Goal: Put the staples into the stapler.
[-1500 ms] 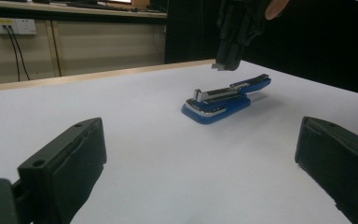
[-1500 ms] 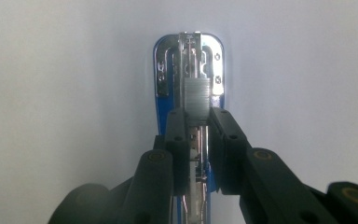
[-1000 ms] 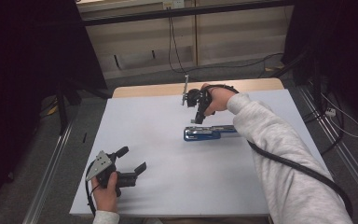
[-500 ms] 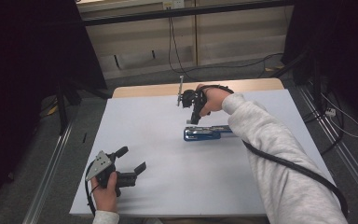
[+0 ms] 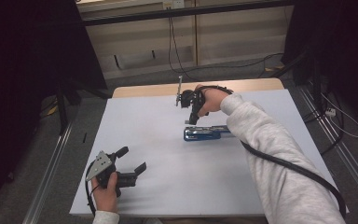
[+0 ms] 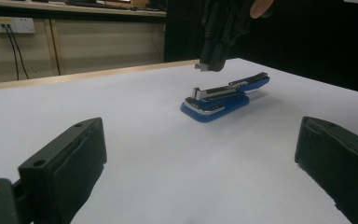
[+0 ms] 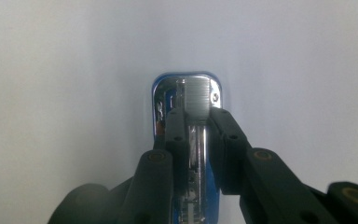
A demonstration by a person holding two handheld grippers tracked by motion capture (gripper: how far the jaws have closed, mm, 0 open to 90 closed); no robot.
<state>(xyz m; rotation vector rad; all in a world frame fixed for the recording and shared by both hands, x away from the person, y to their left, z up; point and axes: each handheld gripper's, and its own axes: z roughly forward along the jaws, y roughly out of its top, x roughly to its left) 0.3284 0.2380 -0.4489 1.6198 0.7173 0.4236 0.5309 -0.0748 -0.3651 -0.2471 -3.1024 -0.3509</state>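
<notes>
A blue stapler (image 5: 207, 134) with a chrome magazine lies on the white table (image 5: 158, 186), right of centre. My right gripper (image 5: 192, 121) points down just above the stapler's left end. Its jaws are shut on a small grey ribbed piece (image 7: 198, 95) that looks like a strip of staples, held over the stapler's chrome nose (image 7: 161, 100). From the left gripper view the stapler (image 6: 223, 98) lies ahead, with the right gripper (image 6: 207, 67) holding the silver piece (image 6: 203, 68) slightly above it. My left gripper (image 5: 133, 158) rests near the front left, open and holding nothing (image 6: 200, 158).
A bare wooden strip (image 5: 149, 88) runs along the table's far edge. The right gripper's black cable (image 5: 289, 163) trails across the table under the sleeve. Cables (image 5: 340, 116) lie on the floor to the right. Dark frames stand on both sides.
The right gripper has shifted slightly left, towards the stapler's left end, with its jaws unchanged. The left gripper and the stapler have stayed put.
</notes>
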